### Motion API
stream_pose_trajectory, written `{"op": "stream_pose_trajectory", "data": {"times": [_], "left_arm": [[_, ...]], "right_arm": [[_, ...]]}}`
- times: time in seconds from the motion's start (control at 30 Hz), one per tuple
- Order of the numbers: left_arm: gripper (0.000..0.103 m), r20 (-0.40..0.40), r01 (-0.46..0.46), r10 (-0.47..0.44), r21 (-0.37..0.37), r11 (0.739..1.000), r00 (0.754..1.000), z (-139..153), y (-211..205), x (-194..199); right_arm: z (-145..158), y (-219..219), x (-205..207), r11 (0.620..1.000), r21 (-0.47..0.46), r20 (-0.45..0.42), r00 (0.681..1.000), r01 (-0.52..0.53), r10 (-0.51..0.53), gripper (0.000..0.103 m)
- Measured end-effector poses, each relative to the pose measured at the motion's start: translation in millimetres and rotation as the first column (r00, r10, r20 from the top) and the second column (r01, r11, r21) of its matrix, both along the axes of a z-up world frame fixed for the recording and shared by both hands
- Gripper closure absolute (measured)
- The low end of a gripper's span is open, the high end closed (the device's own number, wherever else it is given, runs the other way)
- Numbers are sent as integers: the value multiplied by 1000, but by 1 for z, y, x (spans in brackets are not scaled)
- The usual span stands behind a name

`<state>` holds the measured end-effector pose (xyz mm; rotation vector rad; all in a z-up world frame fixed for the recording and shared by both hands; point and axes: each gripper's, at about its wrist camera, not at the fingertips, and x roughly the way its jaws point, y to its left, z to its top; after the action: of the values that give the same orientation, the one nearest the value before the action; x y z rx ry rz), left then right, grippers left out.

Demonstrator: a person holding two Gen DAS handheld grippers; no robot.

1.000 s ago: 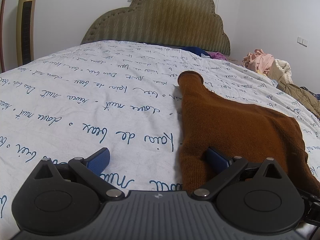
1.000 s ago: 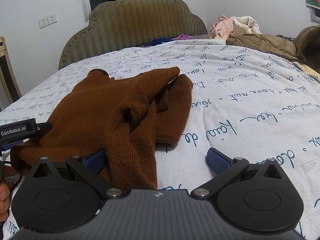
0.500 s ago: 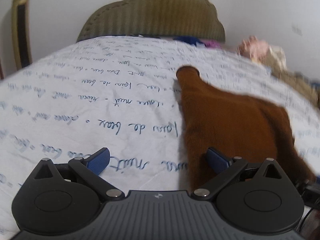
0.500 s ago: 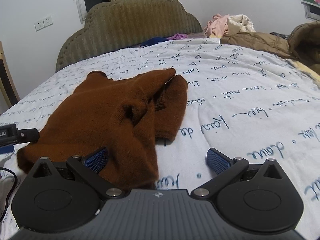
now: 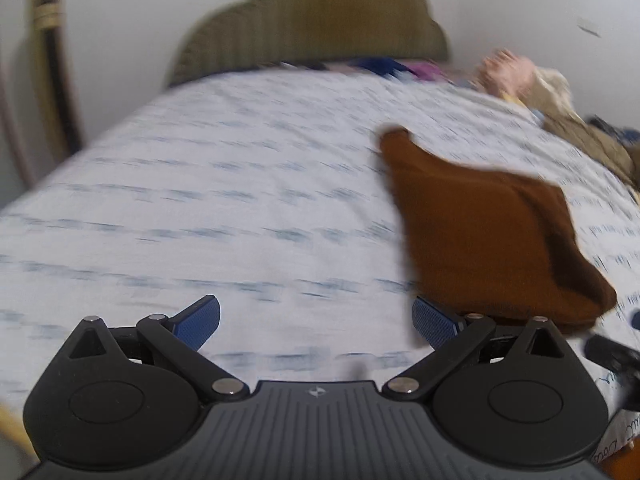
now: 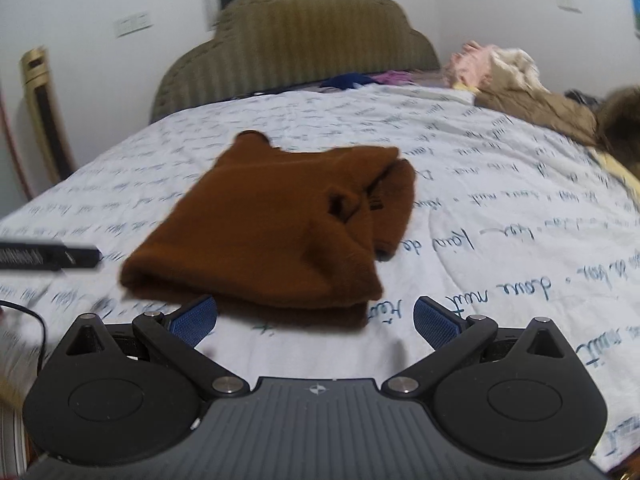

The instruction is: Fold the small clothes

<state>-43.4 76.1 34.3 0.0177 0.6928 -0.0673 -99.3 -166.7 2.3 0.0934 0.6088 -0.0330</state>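
the brown knit garment (image 6: 276,232) lies on the white bedsheet (image 6: 500,240), which is printed all over with blue handwriting. from the right wrist view it is a rust-brown, fuzzy-looking piece doubled over on itself, with a rounded folded edge at its near left and two stacked layers showing along its near edge. a narrow end pokes up toward the headboard (image 6: 296,40), and on its right side the cloth bunches into creases, with another flap lying beside the main body. the left wrist view is blurred, but the same garment (image 5: 492,232) shows on the right of that picture, flat on the sheet.

the right gripper (image 6: 316,320) hangs just in front of the garment's near edge, jaws spread wide, nothing between them. the left gripper (image 5: 316,320) is likewise spread and empty, its right finger (image 5: 434,322) close to the garment's near corner; contact cannot be told.

further off, a heap of clothes (image 6: 520,84) lies at the far right of the bed.
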Motion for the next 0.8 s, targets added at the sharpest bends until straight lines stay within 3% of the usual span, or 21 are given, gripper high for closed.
{"op": "stream_pose_trajectory", "data": {"times": [0.07, 0.13, 0.23, 0.3, 0.4, 0.47, 0.53, 0.6, 0.8], "left_arm": [[0, 82, -84, 80, 38, 996, 993, 28, 27, -19], [0, 187, -155, 140, 70, 985, 972, 54, 46, -38], [0, 244, -103, 84, 68, 992, 966, 76, 51, -53], [0, 220, 11, -15, 19, 1000, 975, 69, 38, -50], [0, 64, 139, -138, -21, 990, 988, 30, 1, -23], [0, -45, 144, -145, -31, 989, 988, 0, -22, -6], [0, -116, 123, -127, -38, 992, 985, -22, -37, 4], [0, -133, 99, -104, -41, 994, 986, -34, -43, 6], [0, -80, 50, -47, 33, 998, 996, -37, -45, 0]], "right_arm": [[14, 0, -11, 998, 24, -5, 999, -52, 52, 0], [33, -7, -22, 986, 117, -3, 992, -123, 124, 0], [59, -19, -36, 943, 263, 53, 979, -204, 197, 0], [67, -17, -37, 957, 225, 73, 982, -186, 173, 0], [55, -6, -24, 997, 53, 48, 997, -62, 59, 0], [39, 5, -15, 999, -42, 13, 1000, 3, -3, 0], [26, 14, -12, 996, -92, -13, 1000, 0, -2, 0], [18, 20, -14, 995, -97, -26, 1000, -20, 17, 0], [12, 22, -13, 996, -91, -50, 999, -7, 3, 0]]}}
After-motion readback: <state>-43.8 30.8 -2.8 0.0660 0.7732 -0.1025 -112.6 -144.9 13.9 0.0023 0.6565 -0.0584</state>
